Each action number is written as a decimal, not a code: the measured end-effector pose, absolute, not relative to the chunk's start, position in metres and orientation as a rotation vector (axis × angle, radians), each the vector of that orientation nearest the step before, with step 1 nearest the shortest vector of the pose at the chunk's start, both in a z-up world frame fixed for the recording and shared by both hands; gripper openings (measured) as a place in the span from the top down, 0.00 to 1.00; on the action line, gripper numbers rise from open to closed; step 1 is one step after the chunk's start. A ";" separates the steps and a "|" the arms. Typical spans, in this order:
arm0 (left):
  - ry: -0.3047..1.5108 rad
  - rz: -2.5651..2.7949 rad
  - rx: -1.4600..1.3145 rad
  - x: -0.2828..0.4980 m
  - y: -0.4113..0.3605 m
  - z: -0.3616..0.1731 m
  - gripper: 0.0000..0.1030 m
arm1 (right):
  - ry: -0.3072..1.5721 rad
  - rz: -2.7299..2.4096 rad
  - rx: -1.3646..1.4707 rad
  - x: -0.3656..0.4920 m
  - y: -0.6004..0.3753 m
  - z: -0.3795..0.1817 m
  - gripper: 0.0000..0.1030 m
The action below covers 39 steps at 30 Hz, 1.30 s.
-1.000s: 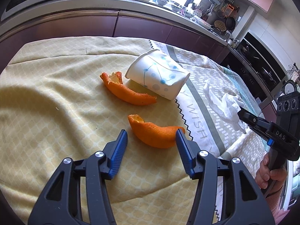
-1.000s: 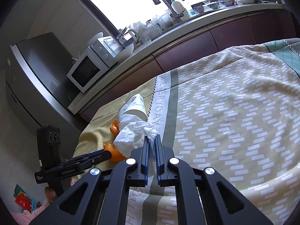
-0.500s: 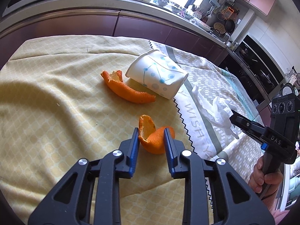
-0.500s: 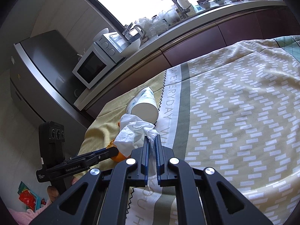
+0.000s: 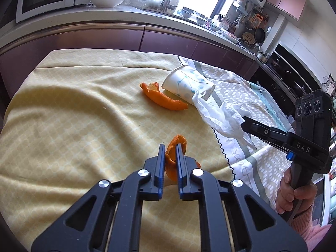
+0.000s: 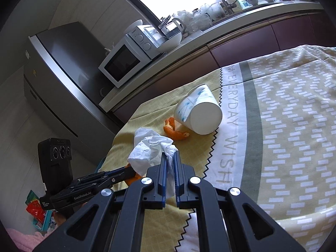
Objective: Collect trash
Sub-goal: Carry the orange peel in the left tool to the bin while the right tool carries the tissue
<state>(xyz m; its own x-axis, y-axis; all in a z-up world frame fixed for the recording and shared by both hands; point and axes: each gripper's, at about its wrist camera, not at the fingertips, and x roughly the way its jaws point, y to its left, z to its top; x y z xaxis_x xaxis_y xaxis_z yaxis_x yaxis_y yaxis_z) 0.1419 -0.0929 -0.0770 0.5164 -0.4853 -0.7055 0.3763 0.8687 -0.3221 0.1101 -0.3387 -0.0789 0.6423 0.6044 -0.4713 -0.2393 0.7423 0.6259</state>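
While closing, left gripper (image 5: 169, 147): jaws nearly together, pressing curled orange peel (image 5: 175, 145).
Right gripper (image 6: 170, 155): clamped tight on crumpled white tissue (image 6: 150, 151).
Ahead of both: second peel (image 5: 163, 99), long, flat; tipped paper cup (image 5: 187, 84).

Bright window glare, sharp, fisheye-warped edges
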 end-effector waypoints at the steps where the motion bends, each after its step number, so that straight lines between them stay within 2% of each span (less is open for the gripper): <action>1: 0.882 -0.511 -0.135 0.140 -0.087 -0.077 0.90 | 0.725 0.519 0.550 0.110 -0.334 -0.078 0.95; 39: 0.699 -0.181 -0.223 0.054 0.102 -0.027 0.91 | 0.790 0.849 0.423 0.134 -0.178 -0.054 0.95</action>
